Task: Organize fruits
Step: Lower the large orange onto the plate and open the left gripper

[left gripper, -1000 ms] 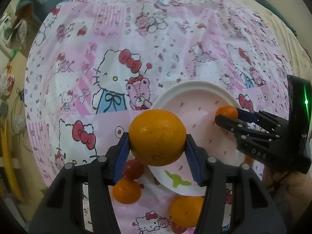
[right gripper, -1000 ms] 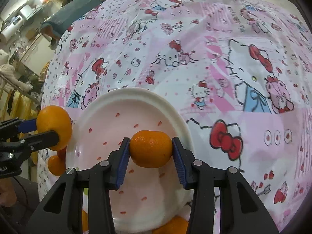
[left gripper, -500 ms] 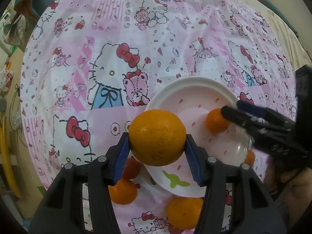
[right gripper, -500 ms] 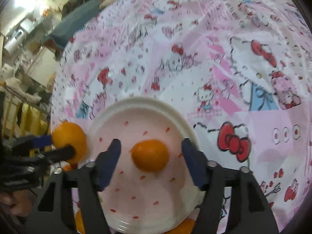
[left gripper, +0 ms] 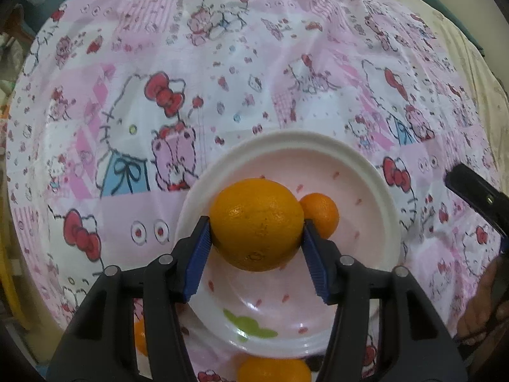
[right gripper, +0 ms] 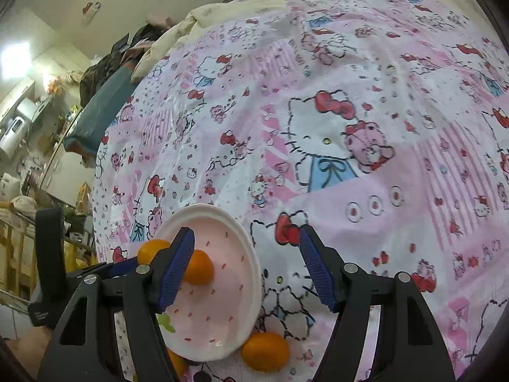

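Orange (left gripper: 257,224) sits clamped in the left gripper (left gripper: 256,238) above the plate (left gripper: 378,191), where a smaller mandarin (left gripper: 321,211) lies; right gripper (right gripper: 246,262) stands released, empty, beside that plate.

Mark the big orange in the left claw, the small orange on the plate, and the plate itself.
big orange (left gripper: 257,224), left wrist view, middle of its peel.
small orange (right gripper: 199,268), right wrist view, its visible right half.
plate (left gripper: 380,197), left wrist view, white right rim.
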The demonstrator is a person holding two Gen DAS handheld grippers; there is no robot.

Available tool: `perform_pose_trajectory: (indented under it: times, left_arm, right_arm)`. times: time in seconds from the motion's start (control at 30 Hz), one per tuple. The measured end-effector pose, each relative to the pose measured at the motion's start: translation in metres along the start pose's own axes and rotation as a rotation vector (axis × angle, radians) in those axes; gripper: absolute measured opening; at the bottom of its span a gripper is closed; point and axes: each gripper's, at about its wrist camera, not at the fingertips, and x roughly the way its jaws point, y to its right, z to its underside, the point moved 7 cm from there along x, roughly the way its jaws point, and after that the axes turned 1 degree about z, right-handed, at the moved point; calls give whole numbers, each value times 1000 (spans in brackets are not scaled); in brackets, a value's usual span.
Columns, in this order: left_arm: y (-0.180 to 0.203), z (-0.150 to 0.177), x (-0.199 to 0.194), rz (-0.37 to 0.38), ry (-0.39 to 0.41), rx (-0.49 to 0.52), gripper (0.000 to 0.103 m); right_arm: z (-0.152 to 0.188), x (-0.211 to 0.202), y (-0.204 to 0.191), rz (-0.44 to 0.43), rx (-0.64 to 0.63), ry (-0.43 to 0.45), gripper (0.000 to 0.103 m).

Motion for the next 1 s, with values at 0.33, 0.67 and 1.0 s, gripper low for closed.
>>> perform_pose_trajectory:
  times: [0.33,0.67,1.0]
  left_arm:
    - [-9,-8,11,34,-20,-62,72]
    - [-17,-12,-11,29,41,-67,89]
    - [-31,-2,-34,-18,107,-69,89]
  right_arm:
    - [-3,-7,3,-6,6,18,71]
    - [-1,-1,-7,-2,-29,5,71]
    - [10,-10,-25,11,-89,5,71]
